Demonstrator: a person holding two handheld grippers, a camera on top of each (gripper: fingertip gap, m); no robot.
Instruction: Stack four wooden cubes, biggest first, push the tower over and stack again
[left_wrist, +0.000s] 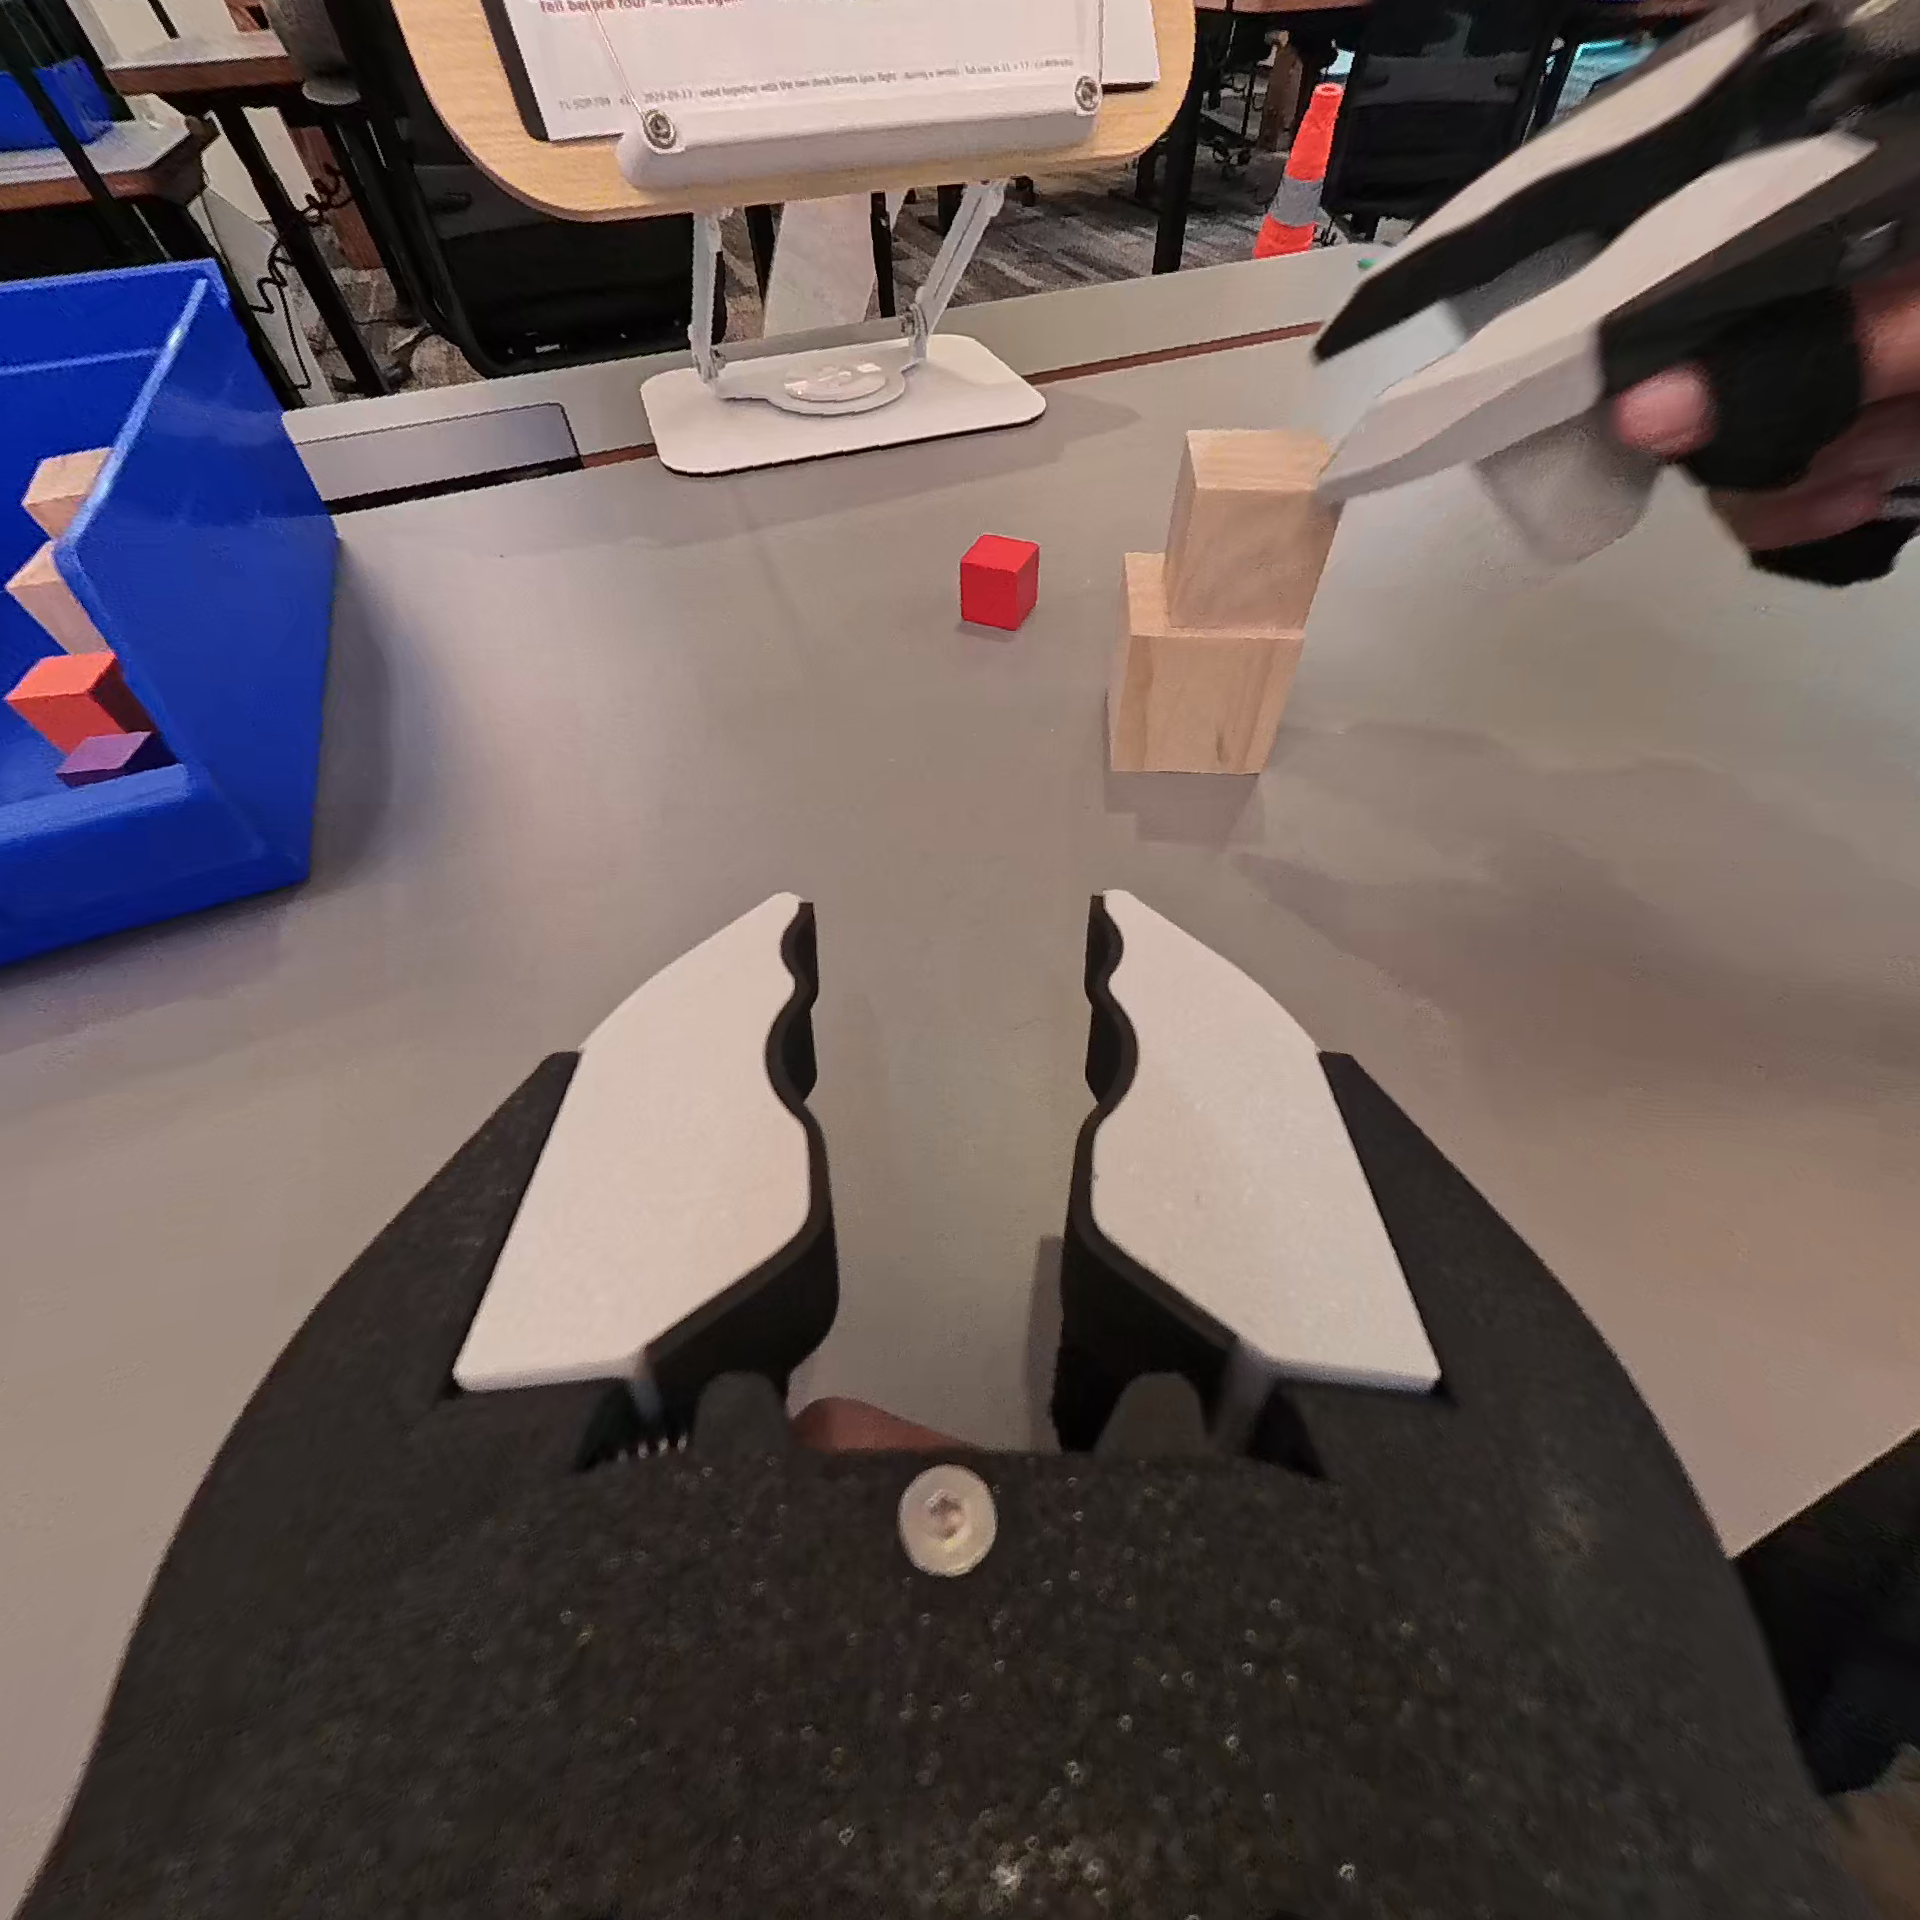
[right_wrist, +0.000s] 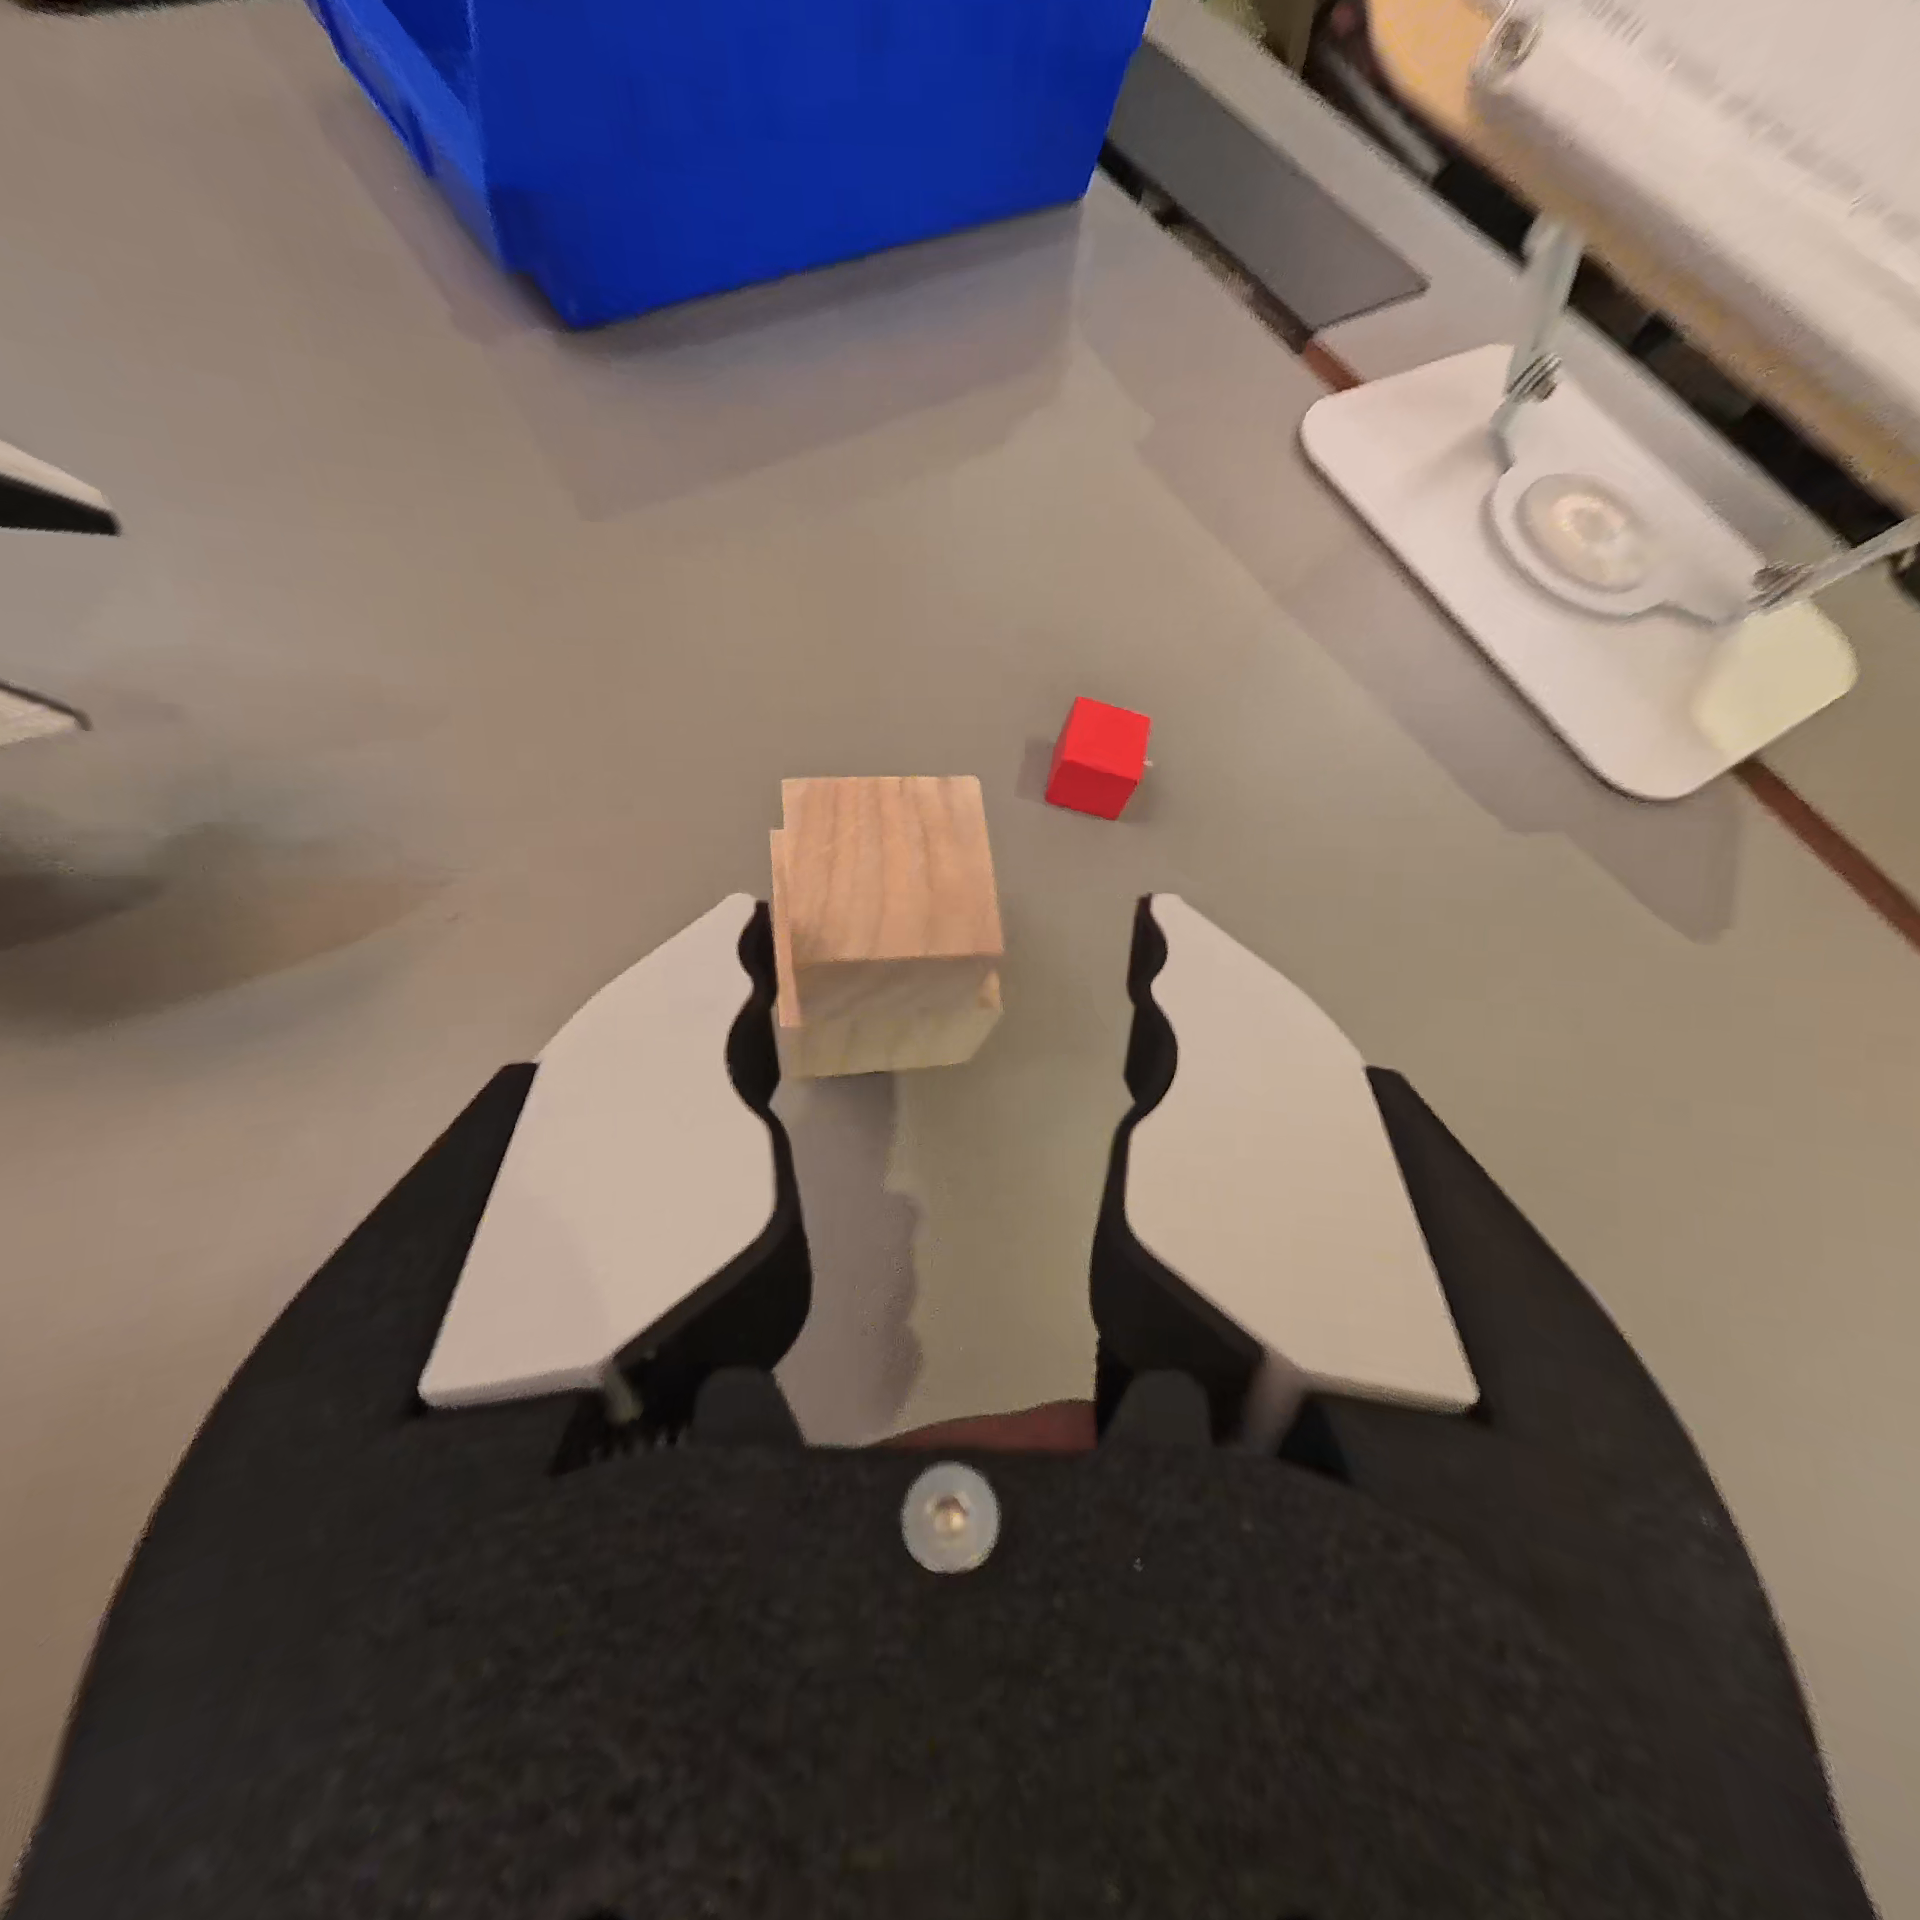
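- Two pale wooden cubes stand stacked on the grey bench: the larger bottom cube sits flat and upright, and the smaller upper cube rests on it, shifted toward one side and slightly turned, so the edges do not line up
- Being cubes, neither has a long axis; the stack itself runs vertically
- A small red cube sits alone on the bench, near the stack but apart from it, with one corner turned toward the left wrist view
- The blue bin stands at the left of the bench; inside it show two pale wooden blocks, a red-orange block and a small purple block
- Both stacked cubes are unpainted light wood with visible grain; the red cube is evenly painted
- The left gripper hovers low over bare bench, well short of the cubes, fingers apart with nothing between them
- The right gripper is above the stack, fingers spread wide and holding nothing; in its own view the upper cube lies just beside its left finger; whether they touch cannot be told
- A white stand with a wooden board stands at the far edge of the bench
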